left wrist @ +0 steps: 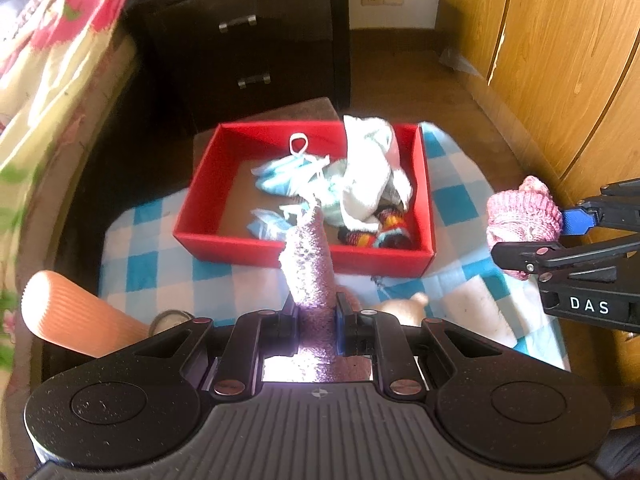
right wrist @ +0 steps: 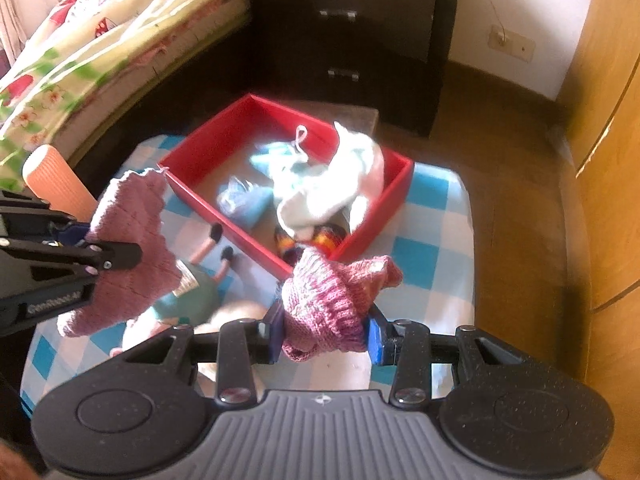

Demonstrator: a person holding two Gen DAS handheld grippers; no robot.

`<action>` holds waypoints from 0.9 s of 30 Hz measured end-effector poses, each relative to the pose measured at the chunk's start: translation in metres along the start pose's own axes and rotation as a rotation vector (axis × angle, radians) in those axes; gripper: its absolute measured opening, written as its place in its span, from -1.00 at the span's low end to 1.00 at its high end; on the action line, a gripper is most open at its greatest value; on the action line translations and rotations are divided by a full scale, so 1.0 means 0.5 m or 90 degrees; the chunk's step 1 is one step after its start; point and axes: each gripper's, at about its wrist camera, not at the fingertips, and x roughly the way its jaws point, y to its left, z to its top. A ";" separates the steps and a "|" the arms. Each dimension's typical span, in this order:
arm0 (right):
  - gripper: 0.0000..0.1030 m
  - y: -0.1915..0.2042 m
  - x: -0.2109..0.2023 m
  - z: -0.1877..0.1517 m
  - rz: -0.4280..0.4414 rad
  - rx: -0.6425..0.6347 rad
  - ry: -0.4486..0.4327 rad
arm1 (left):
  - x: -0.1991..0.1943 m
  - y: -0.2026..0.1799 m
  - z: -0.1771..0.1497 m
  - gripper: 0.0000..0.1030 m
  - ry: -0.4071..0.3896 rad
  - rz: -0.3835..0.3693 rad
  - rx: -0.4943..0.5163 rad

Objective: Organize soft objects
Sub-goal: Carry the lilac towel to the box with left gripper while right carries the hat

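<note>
My left gripper (left wrist: 316,316) is shut on a flat pink knitted piece (left wrist: 308,264), held above the checkered cloth in front of the red box (left wrist: 304,250); it also shows in the right wrist view (right wrist: 132,248). My right gripper (right wrist: 324,332) is shut on a bunched pink knitted hat (right wrist: 328,300), seen at the right in the left wrist view (left wrist: 522,216). The red box (right wrist: 192,152) holds blue face masks (left wrist: 276,178), white cloth (left wrist: 368,172) and a striped knitted item (left wrist: 380,232).
A blue-and-white checkered cloth (right wrist: 432,240) covers the low table. A doll in a green dress (right wrist: 192,292) lies on it. An orange rolled mat (left wrist: 72,316) leans at the left. A bed (left wrist: 52,80), dark drawers (left wrist: 244,52) and wooden wardrobe doors (left wrist: 560,60) surround the table.
</note>
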 end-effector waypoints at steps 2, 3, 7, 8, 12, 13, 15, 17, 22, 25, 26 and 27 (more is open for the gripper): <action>-0.66 0.006 -0.018 0.011 0.001 -0.003 -0.013 | -0.015 0.000 0.006 -0.71 -0.011 0.000 -0.001; -0.66 0.009 -0.026 0.016 0.001 -0.004 -0.019 | -0.024 0.000 0.010 -0.71 -0.016 0.000 -0.003; -0.66 0.022 -0.057 0.034 0.003 -0.009 -0.042 | -0.054 0.001 0.020 -0.70 -0.037 0.001 -0.006; -0.66 0.027 -0.066 0.039 0.004 -0.011 -0.048 | -0.062 0.002 0.023 -0.70 -0.042 0.000 -0.007; -0.66 0.042 -0.091 0.053 0.006 -0.018 -0.068 | -0.089 0.003 0.037 -0.69 -0.062 0.005 -0.010; -0.66 0.045 -0.096 0.056 0.008 -0.019 -0.071 | -0.095 0.003 0.041 -0.69 -0.067 0.007 -0.010; -0.66 0.051 -0.107 0.064 0.007 -0.020 -0.082 | -0.107 0.002 0.047 -0.69 -0.077 0.007 -0.011; -0.66 0.054 -0.116 0.070 0.008 -0.019 -0.091 | -0.116 0.003 0.054 -0.67 -0.086 0.007 -0.014; -0.66 0.060 -0.131 0.097 0.002 -0.019 -0.107 | -0.124 0.008 0.078 -0.67 -0.101 0.014 -0.024; -0.66 0.066 -0.135 0.119 -0.002 -0.022 -0.115 | -0.126 0.010 0.095 -0.66 -0.108 0.020 -0.026; -0.66 0.066 -0.134 0.126 -0.002 -0.021 -0.115 | -0.125 0.013 0.101 -0.65 -0.111 0.020 -0.028; -0.66 0.065 -0.132 0.132 -0.003 -0.019 -0.116 | -0.123 0.015 0.108 -0.65 -0.113 0.020 -0.030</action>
